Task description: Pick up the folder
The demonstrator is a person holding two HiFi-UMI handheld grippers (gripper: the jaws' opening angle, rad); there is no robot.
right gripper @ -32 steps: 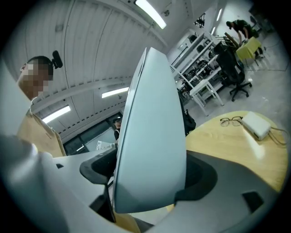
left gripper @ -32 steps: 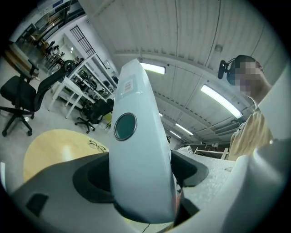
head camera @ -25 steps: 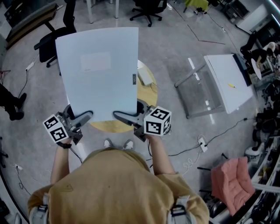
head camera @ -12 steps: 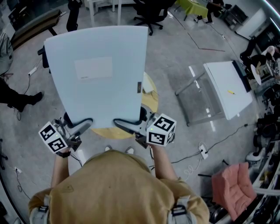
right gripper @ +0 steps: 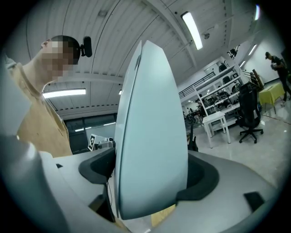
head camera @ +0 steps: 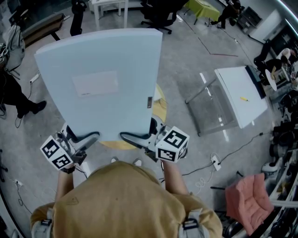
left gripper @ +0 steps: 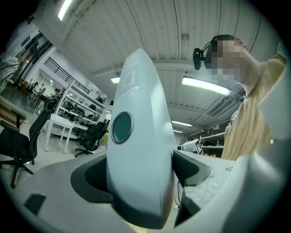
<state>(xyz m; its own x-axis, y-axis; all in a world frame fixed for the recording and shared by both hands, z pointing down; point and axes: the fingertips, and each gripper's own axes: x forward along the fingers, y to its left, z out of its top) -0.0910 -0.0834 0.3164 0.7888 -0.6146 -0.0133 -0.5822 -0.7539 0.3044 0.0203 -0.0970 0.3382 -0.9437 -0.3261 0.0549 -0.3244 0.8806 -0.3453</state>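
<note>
A large pale blue folder [head camera: 102, 83] is held up in the air, level, above a round wooden table [head camera: 160, 106]. My left gripper [head camera: 88, 138] clamps the folder's near edge on the left, and my right gripper [head camera: 128, 136] clamps it on the right. In the left gripper view the folder's spine [left gripper: 138, 150], with its round finger hole, fills the gap of the left gripper [left gripper: 141, 177]; those jaws are opening slightly while both pads still touch the folder. The right gripper view shows the folder [right gripper: 152, 136] wedged between the pads of the right gripper [right gripper: 150, 177].
A white table [head camera: 240, 93] with a glass panel beside it stands at the right. Black office chairs [head camera: 158, 11] are at the back. A pink cushion [head camera: 247, 190] lies at lower right, and cables with a power strip [head camera: 215, 151] run over the floor. A person [head camera: 14, 93] stands at far left.
Both grippers have lifted the folder higher above the table; it looms larger in the head view and has rolled a little to the left.
</note>
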